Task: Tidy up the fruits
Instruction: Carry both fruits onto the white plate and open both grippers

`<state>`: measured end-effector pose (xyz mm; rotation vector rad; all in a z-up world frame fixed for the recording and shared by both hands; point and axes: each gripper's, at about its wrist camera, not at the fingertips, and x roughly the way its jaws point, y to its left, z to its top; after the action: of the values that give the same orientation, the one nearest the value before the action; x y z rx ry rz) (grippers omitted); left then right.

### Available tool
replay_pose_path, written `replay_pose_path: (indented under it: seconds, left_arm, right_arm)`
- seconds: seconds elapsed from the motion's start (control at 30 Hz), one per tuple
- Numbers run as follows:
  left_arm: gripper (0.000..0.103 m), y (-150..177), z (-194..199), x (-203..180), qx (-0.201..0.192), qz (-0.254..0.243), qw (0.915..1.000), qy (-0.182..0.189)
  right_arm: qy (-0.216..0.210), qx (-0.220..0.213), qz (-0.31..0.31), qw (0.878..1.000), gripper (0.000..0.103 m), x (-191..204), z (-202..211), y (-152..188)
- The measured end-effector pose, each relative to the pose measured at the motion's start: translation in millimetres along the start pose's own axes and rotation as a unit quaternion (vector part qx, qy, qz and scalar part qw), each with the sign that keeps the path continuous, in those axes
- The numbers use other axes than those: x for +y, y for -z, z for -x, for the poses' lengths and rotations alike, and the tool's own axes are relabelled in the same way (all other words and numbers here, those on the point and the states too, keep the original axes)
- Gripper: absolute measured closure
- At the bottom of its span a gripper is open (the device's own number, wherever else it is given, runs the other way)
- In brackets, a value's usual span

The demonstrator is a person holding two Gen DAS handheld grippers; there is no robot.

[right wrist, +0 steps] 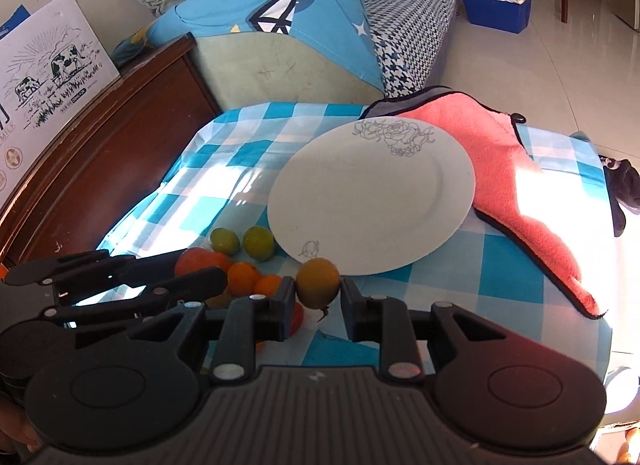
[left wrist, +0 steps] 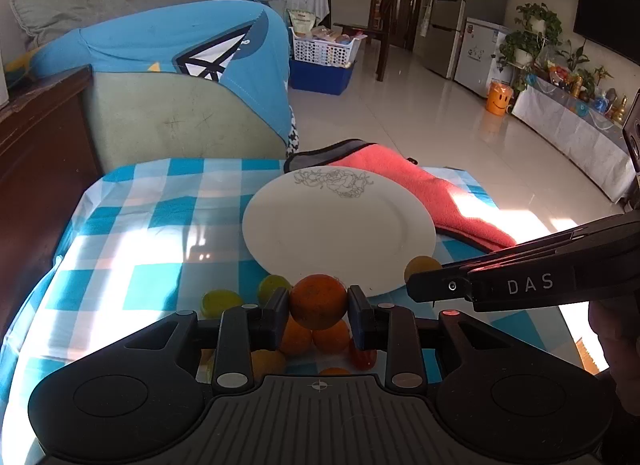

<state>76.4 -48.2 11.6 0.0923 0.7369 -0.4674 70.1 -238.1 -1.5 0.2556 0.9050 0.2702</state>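
Note:
My left gripper [left wrist: 318,301] is shut on an orange [left wrist: 318,299] and holds it above a heap of small oranges [left wrist: 330,337] and a red fruit [left wrist: 362,359]. My right gripper [right wrist: 318,285] is shut on a yellow-orange fruit [right wrist: 318,281], just before the near rim of the white plate [right wrist: 372,193]. The plate [left wrist: 338,227] holds nothing. Two green fruits [right wrist: 244,241] lie left of the plate. The right gripper's fingers [left wrist: 440,285] show from the side in the left wrist view, the left gripper's fingers [right wrist: 200,283] in the right wrist view.
A pink cloth [right wrist: 532,181] lies right of the plate on the blue checked tablecloth [right wrist: 240,153]. A sofa with a blue cover [right wrist: 288,25] stands behind the table, a dark wooden cabinet [right wrist: 104,153] to the left. Tiled floor lies to the right.

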Motion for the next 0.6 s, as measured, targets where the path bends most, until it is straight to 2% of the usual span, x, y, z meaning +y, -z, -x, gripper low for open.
replay_pose_path:
  seconds: [0.23,0.6]
  left_arm:
    - [0.075,-16,-34,5,0.010,0.011,0.9998,0.016]
    - [0.074,-25,-70,12,0.028,0.021,0.9992,0.018]
  right_arm:
    - [0.020,0.007,-0.017,1.000,0.078,-14,-20,-16]
    - [0.028,0.019,-0.052,0.998,0.078,-29,-42,-29]
